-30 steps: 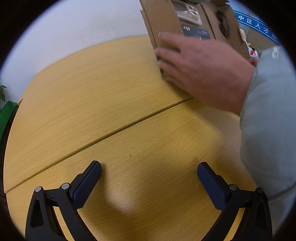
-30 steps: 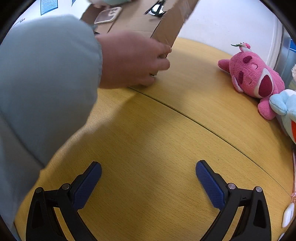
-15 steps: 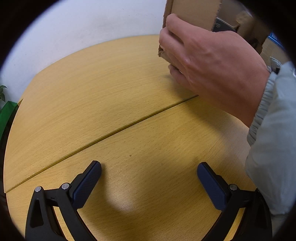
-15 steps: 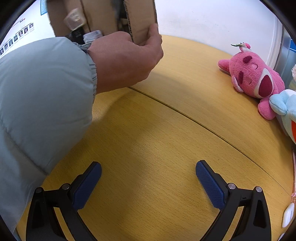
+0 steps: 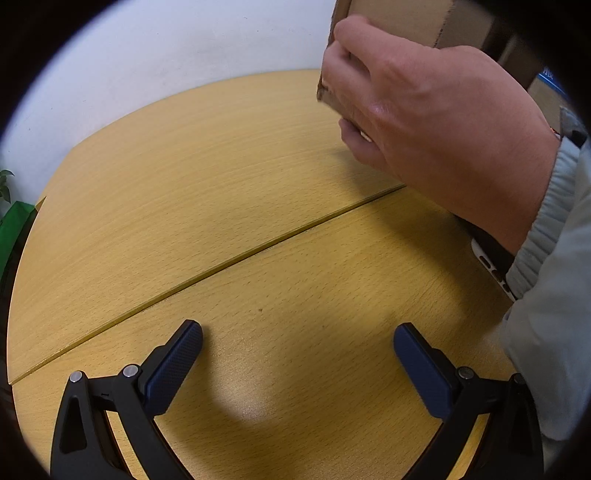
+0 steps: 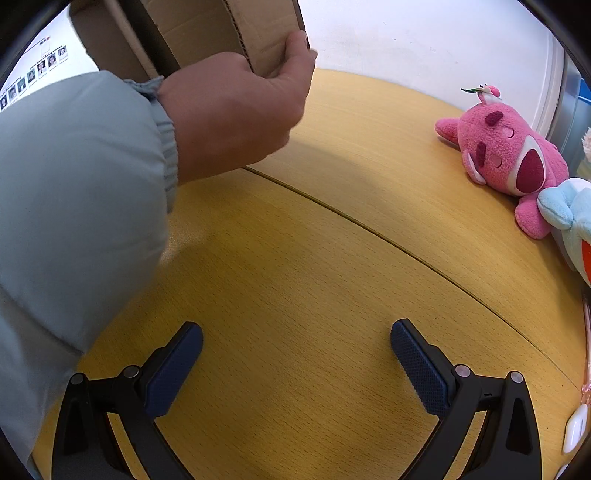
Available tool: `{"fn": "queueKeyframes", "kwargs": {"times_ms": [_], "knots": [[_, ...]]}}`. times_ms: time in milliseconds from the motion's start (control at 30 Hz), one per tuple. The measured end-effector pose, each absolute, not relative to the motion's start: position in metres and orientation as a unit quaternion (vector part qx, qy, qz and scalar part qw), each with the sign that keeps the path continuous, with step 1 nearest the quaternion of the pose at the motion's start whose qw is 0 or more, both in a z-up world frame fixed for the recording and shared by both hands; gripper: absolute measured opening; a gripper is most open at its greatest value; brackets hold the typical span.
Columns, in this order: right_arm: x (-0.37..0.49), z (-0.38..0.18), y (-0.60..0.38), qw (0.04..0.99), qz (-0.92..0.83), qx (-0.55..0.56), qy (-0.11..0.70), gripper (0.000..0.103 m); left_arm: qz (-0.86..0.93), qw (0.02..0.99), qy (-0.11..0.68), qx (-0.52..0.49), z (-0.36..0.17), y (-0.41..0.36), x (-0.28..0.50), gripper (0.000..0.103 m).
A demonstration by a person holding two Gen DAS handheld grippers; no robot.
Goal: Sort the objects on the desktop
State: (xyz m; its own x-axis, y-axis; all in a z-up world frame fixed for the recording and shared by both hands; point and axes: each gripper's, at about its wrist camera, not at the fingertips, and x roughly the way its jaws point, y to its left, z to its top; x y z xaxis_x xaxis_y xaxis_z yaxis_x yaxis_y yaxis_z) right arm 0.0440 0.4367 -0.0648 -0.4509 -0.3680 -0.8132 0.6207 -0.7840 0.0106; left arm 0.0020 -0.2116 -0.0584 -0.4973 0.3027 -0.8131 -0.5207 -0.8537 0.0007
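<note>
Jaws wide on both left gripper [image 5: 297, 345] and right gripper [image 6: 296, 345], nothing between; bare hand [image 5: 424, 122] grips tilted cardboard box [image 6: 229, 33] above wooden table [image 6: 332, 258]; pink plush [image 6: 506, 158] at right.

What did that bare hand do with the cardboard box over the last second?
The hand kept hold of the cardboard box and tipped it from lying nearly flat to raised upright; a phone now shows beneath the wrist. Both grippers, left and right, stayed open above the table; the pink plush toy hasn't moved.
</note>
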Motion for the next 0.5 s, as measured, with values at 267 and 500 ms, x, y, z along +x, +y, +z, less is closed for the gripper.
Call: {"fn": "queueKeyframes", "kwargs": {"times_ms": [267, 500], "knots": [[0.0415, -0.0595, 0.4385, 0.294, -0.839, 0.434, 0.146, 0.103, 0.857, 0.24, 0.124, -0.44, -0.0568, -0.2117, 0.0008, 0.103], [0.0431, -0.0596, 0.4385, 0.294, -0.839, 0.434, 0.146, 0.103, 0.857, 0.239, 0.124, -0.44, -0.056, -0.2097, 0.0012, 0.103]]}}
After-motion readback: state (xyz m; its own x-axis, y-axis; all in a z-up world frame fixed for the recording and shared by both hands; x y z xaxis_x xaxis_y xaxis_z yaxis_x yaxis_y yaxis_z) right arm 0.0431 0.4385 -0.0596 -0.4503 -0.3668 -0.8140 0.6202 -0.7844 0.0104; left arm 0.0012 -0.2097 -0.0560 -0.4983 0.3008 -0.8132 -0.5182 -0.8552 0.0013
